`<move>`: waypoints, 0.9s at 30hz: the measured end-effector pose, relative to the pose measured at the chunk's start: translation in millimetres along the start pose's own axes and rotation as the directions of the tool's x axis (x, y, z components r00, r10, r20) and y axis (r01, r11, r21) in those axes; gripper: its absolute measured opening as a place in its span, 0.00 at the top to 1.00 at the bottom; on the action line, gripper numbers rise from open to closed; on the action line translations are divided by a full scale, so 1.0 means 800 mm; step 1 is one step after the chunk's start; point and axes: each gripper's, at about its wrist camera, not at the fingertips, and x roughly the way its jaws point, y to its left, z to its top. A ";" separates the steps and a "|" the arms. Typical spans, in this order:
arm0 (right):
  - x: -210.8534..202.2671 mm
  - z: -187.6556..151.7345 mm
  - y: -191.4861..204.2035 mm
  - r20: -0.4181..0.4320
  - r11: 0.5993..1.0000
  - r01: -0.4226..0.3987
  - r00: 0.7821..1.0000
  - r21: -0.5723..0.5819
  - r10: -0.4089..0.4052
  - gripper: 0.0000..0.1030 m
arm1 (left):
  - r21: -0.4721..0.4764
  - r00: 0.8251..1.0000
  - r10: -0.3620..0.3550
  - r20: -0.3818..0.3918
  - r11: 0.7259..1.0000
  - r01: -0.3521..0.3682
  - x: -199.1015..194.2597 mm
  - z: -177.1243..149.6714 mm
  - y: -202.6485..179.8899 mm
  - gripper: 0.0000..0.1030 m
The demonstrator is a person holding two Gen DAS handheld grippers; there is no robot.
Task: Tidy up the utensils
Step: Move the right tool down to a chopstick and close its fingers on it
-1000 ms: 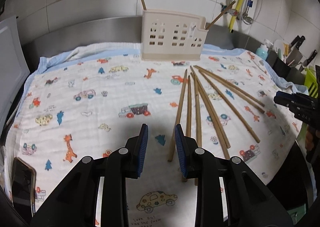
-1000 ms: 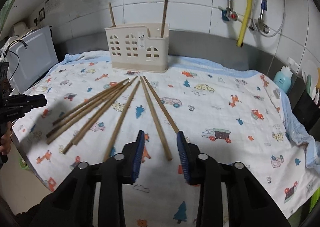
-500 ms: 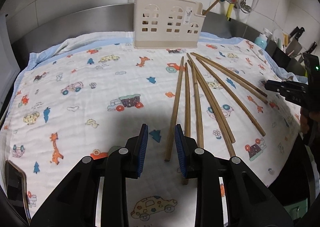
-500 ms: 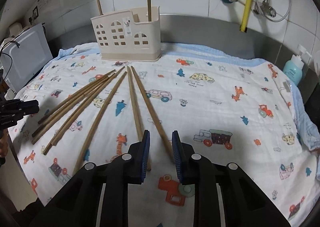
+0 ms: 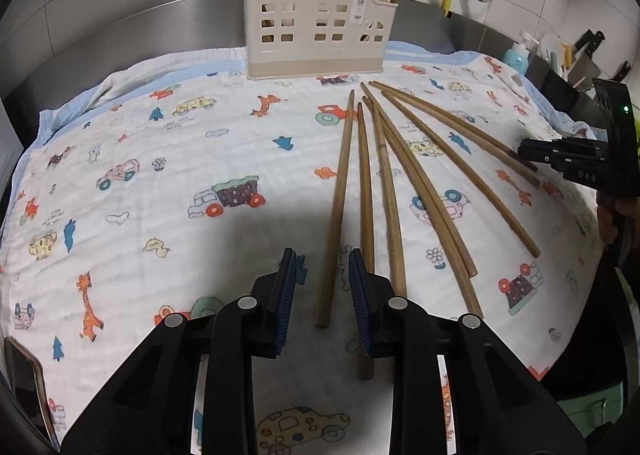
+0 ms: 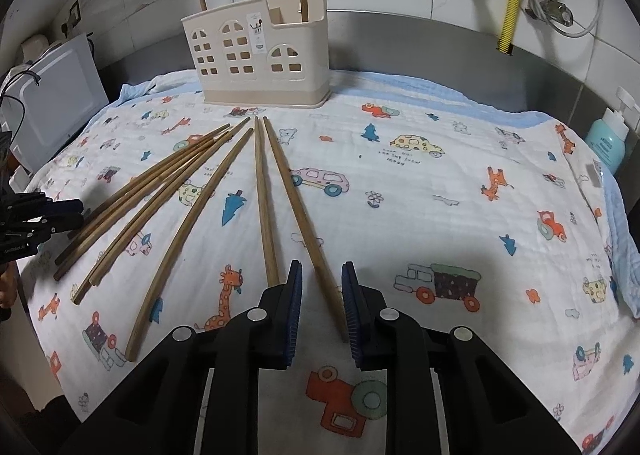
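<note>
Chopsticks (image 6: 208,191): 2 in holder (image 6: 260,55), 8 loose | L tongs (image 5: 322,287) & R tongs (image 6: 322,295) part-open, each straddling one, R's just narrowed, ungripped

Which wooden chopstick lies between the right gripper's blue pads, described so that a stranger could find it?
Start at the cream house-shaped plastic utensil holder at the back of the cartoon-print cloth. Brown wooden chopsticks fan out from its base. The one meant is the outermost on the right in the right wrist view, its near end between the right gripper pads.
</note>
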 end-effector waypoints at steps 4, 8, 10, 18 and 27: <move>0.004 0.001 -0.001 -0.003 1.000 -0.001 1.000 -0.003 0.001 0.81 | 0.003 1.000 0.002 -0.008 1.000 -0.002 0.004 -0.001 0.001 0.82; 0.008 0.001 -0.002 -0.013 1.000 -0.005 1.000 -0.012 0.005 0.81 | 0.008 1.000 0.006 -0.012 1.000 -0.006 0.007 -0.001 0.001 0.83; 0.009 0.001 -0.002 -0.015 1.000 -0.006 1.000 -0.017 0.006 0.81 | 0.010 1.000 0.008 -0.011 1.000 -0.008 0.008 -0.001 0.000 0.83; 0.013 0.000 -0.002 -0.023 1.000 -0.008 1.000 -0.026 0.008 0.85 | 0.014 1.000 0.014 -0.011 1.000 -0.014 0.009 0.001 -0.003 0.86; 0.016 0.001 0.003 -0.030 0.998 0.003 1.000 -0.057 -0.004 0.90 | 0.015 1.000 0.015 -0.013 1.000 -0.014 0.010 0.002 -0.002 0.86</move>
